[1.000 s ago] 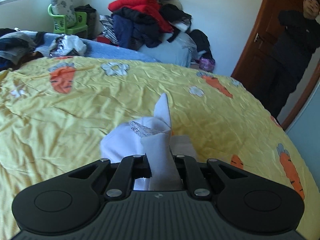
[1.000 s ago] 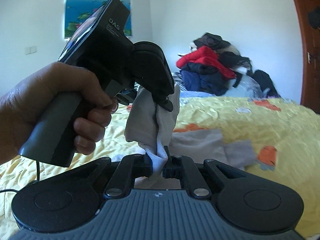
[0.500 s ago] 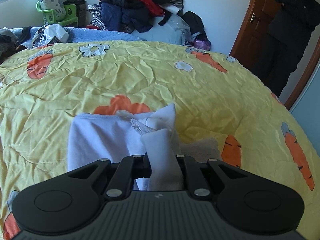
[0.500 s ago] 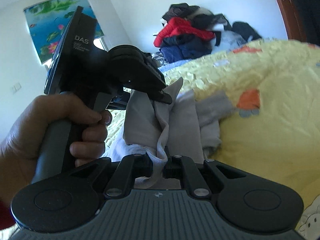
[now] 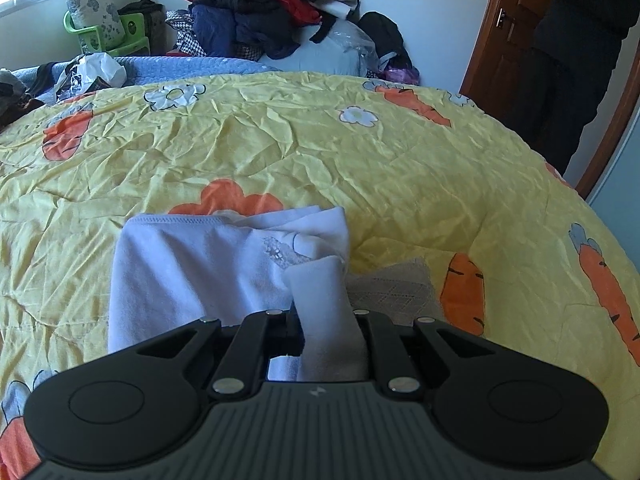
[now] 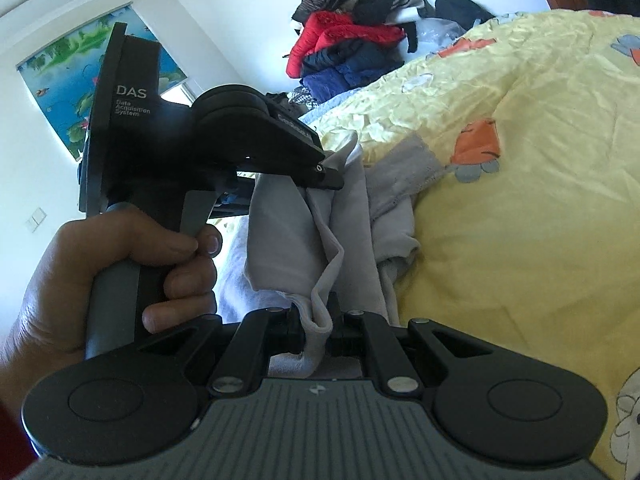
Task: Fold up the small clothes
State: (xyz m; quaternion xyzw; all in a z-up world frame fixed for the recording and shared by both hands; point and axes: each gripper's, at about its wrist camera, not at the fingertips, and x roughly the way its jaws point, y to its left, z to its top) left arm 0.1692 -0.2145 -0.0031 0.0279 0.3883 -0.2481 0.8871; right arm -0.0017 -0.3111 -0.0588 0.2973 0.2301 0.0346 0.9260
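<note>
1. While I watch both wrist views, my left hand-held gripper (image 5: pixel 326 334) is clamped on a fold of the white garment (image 5: pixel 208 264), its jaws nearly together with cloth pinched between them.
2. My right hand-held gripper (image 6: pixel 320 334) is likewise closed on a fold of the same garment (image 6: pixel 288 240), a narrow pleat caught between its jaws.
3. From the right wrist view I see the left hand-held gripper (image 6: pixel 330 172) from the side, its tip biting the upper edge of the cloth, with my left hand (image 6: pixel 120 280) wrapped round its grey handle and a finger on the trigger.
4. The garment hangs bunched between the two grippers, and its far part lies spread on the bed (image 5: pixel 360 152), roughly mid-bed in the left view and well short of the far edge.
5. Its hemmed edge (image 5: pixel 176 220) lies across an orange print on the yellow cover.
6. A grey garment (image 5: pixel 394 288) lies on the cover just beside the white one, toward the bed's right edge in the left view; the two touch or overlap, I cannot tell which.
7. Beyond the far edge of the bed a pile of clothes (image 5: pixel 260 4) sits, red and dark pieces on top.
8. A person in dark clothes (image 5: pixel 576 52) stands by the brown door (image 5: pixel 504 36), off the bed's far right corner.
</note>
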